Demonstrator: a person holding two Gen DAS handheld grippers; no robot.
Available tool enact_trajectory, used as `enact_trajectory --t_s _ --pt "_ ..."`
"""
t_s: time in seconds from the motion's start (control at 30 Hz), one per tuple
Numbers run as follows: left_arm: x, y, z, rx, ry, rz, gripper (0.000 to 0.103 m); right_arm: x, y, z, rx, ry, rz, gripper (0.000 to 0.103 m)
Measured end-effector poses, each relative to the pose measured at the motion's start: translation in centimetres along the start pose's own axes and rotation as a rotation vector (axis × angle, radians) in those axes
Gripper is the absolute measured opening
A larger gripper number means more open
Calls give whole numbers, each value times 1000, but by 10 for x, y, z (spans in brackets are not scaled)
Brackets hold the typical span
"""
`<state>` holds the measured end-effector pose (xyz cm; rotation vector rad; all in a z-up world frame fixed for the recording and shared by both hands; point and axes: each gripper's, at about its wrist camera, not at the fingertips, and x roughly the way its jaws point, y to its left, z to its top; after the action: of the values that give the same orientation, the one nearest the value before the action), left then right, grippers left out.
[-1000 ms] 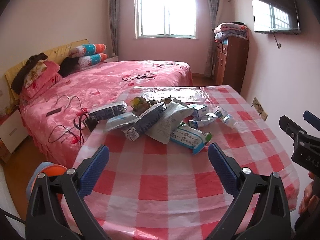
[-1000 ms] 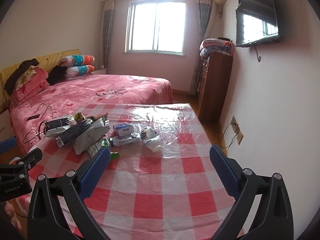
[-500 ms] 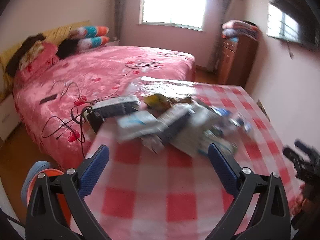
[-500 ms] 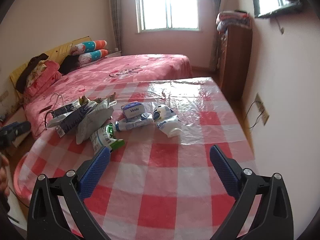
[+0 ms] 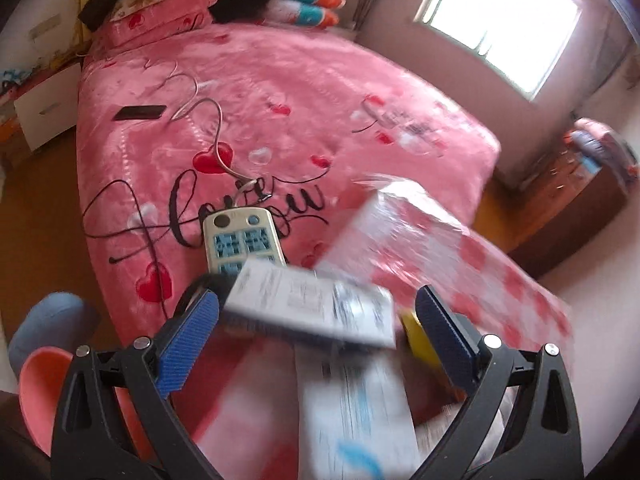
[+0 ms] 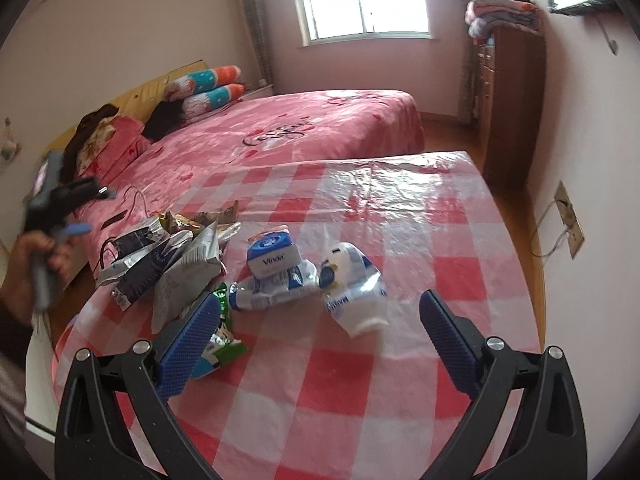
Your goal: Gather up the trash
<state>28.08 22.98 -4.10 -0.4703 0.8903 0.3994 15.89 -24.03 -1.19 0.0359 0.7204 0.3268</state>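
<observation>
Left gripper point(image 5: 316, 320) gapes wide over a blurred white wrapper point(image 5: 312, 306) at the table's bed-side edge, gripping nothing. Right gripper point(image 6: 318, 332), equally wide and empty, faces bare checked tablecloth point(image 6: 420, 240) beyond a crumpled bottle point(image 6: 354, 284)

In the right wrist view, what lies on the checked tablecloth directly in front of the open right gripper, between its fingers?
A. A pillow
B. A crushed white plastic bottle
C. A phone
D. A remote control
B. A crushed white bottle lies on the tablecloth ahead of the right gripper, whose jaws stand wide apart with nothing between the pads.
</observation>
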Motion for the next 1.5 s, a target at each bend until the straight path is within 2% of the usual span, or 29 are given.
enact_trajectory --t_s 0.1,0.17,0.3,0.37,0.47,0.77,0.87,0.97,1.07,1.13,1.33,1.43,1.5 --pt "30 -8 19 57 15 114 90 9 3 3 -25 3 11 98" --pt "45 -14 22 102 56 158 75 16 3 4 -37 10 22 98" --pt "65 -19 16 179 102 225 64 25 3 5 -55 16 24 98" --pt "66 -17 9 171 119 197 56 30 0 6 -52 21 27 98" --pt "62 -21 -1 188 111 192 51 33 -4 7 -30 24 37 98" --pt "24 -41 -70 219 113 77 42 31 -11 -1 9 46 45 98" --pt "16 -49 -100 205 148 -1 42 31 -16 -6 36 64 35 98" --pt "2 -61 -128 229 122 -39 42 30 -22 -14 48 71 16 98" --pt "-6 -71 -147 222 144 -121 43 34 -31 -19 74 84 -3 98" --pt "-13 -79 -159 255 142 -166 47 37 -39 -21 102 86 -16 98" --pt "-32 -88 -158 312 115 -268 70 55 -55 -15 175 100 20 98" --pt "-36 -90 -143 331 73 -241 79 65 -51 -11 138 109 14 98" --pt "-30 -92 -130 329 79 -228 84 73 -48 -8 105 120 -6 98"
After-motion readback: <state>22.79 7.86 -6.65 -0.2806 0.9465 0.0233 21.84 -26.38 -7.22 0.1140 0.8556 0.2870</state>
